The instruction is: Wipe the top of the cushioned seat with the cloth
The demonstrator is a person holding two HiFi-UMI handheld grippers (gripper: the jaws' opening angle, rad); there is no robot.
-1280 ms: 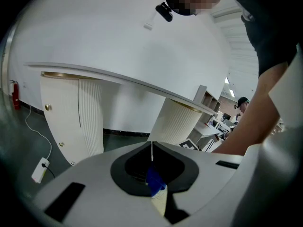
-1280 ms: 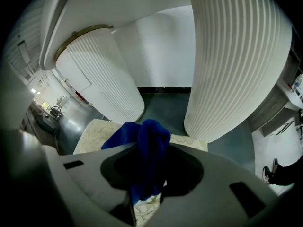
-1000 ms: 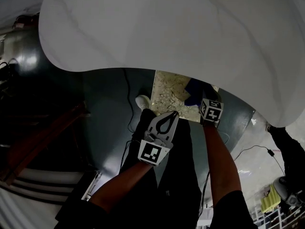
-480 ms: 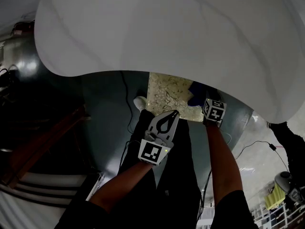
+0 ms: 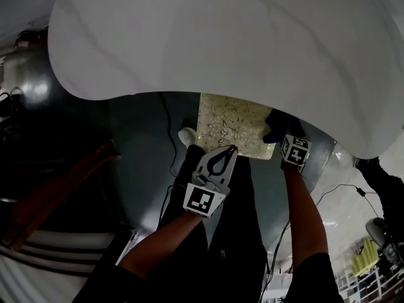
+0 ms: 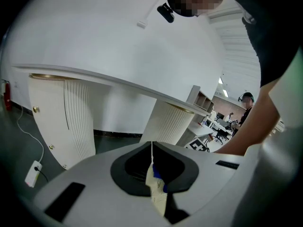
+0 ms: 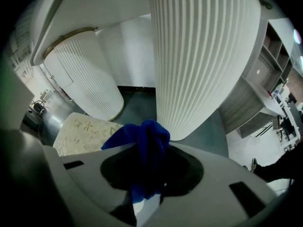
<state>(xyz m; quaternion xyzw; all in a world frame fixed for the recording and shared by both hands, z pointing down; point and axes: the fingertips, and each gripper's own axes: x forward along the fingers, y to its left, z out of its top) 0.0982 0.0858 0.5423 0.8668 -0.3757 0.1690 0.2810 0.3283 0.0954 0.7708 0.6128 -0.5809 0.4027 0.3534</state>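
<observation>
The cushioned seat (image 5: 230,126), cream with a leaf print, sticks out from under the white table top; the right gripper view shows one corner of the seat (image 7: 83,131). A blue cloth (image 5: 276,124) hangs bunched over the seat's right edge, and my right gripper (image 5: 282,136) is shut on it. In the right gripper view the cloth (image 7: 142,132) fills the jaws of that gripper (image 7: 147,149). My left gripper (image 5: 230,149) hovers just in front of the seat's near edge, jaws shut with nothing in them (image 6: 152,149).
A large white table top (image 5: 221,36) overhangs most of the seat. Ribbed white pedestals (image 7: 199,56) (image 7: 83,74) stand close behind it. A cable with a white plug (image 5: 187,134) lies on the dark floor at the left. People sit at desks in the far background (image 6: 246,100).
My right gripper has carried the blue cloth to the right, off toward the seat's right edge, uncovering more of the cushion. The left gripper has stayed in place.
</observation>
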